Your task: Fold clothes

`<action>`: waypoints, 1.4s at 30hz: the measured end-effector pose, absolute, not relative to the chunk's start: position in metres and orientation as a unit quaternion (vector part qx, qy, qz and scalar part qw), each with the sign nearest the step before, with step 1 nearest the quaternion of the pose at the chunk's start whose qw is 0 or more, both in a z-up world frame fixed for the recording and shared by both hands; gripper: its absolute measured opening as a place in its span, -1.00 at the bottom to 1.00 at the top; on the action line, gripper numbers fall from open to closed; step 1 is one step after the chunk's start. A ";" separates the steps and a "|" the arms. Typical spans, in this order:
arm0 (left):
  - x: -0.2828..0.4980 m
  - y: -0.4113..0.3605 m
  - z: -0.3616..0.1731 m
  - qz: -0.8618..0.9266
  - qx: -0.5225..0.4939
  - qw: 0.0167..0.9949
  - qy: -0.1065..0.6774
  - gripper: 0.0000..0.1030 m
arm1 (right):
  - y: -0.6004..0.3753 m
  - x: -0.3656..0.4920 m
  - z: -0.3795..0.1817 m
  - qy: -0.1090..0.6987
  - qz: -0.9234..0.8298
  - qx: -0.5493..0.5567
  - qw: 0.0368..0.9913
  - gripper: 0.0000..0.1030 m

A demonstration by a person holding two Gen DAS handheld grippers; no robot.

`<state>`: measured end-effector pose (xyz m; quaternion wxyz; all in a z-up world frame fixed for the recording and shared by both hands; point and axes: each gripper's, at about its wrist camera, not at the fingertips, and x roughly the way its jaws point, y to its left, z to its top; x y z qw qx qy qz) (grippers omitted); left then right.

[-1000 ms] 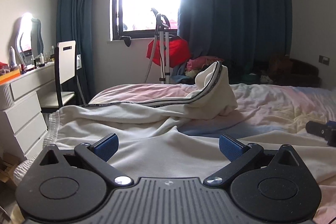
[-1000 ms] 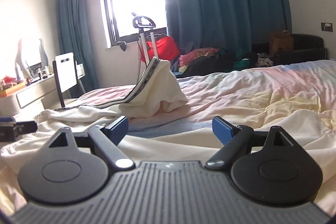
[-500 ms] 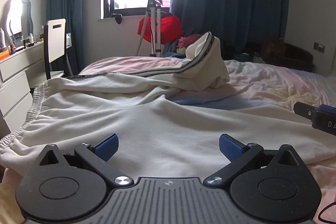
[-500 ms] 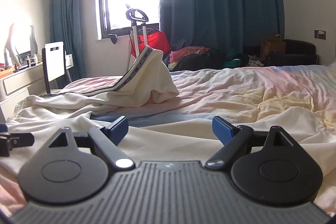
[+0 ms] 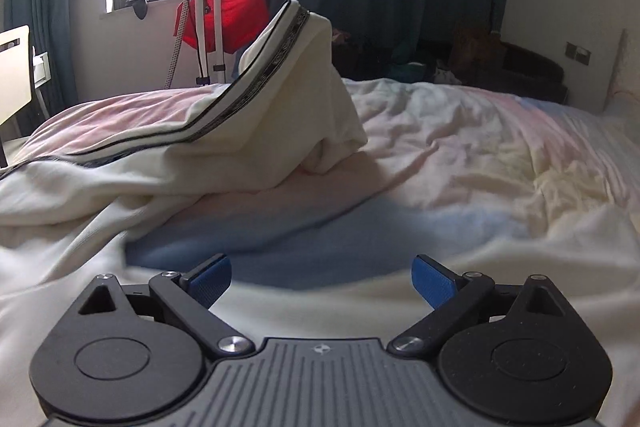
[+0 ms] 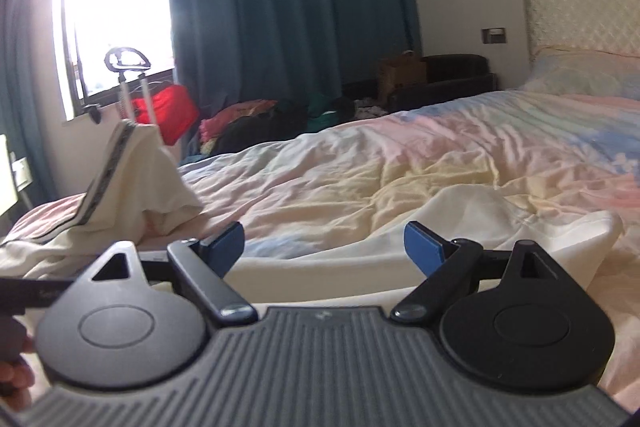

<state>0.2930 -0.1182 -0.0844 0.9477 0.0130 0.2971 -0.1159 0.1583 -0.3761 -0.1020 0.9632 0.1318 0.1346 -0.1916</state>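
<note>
Cream trousers (image 5: 248,147) with a dark side stripe lie spread over the bed; one leg is bunched into a peak (image 5: 296,27) near the far edge. My left gripper (image 5: 322,279) hangs open just above the near cream cloth, nothing between its blue pads (image 5: 210,281). The right wrist view shows the same trousers: the peaked leg (image 6: 132,179) at the left and another cream part (image 6: 500,227) lying flat ahead. My right gripper (image 6: 324,247) is open over that flat cloth's edge, holding nothing. The left gripper's black body (image 6: 28,291) and a hand (image 6: 16,367) show at the lower left.
The bed carries a rumpled pastel duvet (image 6: 420,163) with a pillow and headboard (image 6: 580,23) at the right. Beyond the bed stand a garment steamer with a red bag (image 5: 224,15), a clothes pile (image 6: 272,115), dark curtains and a bright window. A white chair (image 5: 12,67) stands at the left.
Both grippers have swung to the right and moved forward over the bed; the peaked leg looks closer in the left view. The headboard has come into the right view. Both stay open.
</note>
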 end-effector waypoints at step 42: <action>0.410 0.032 -0.089 -0.122 -0.338 0.886 0.292 0.18 | -0.372 0.203 -0.148 0.115 -0.198 0.090 0.969 0.71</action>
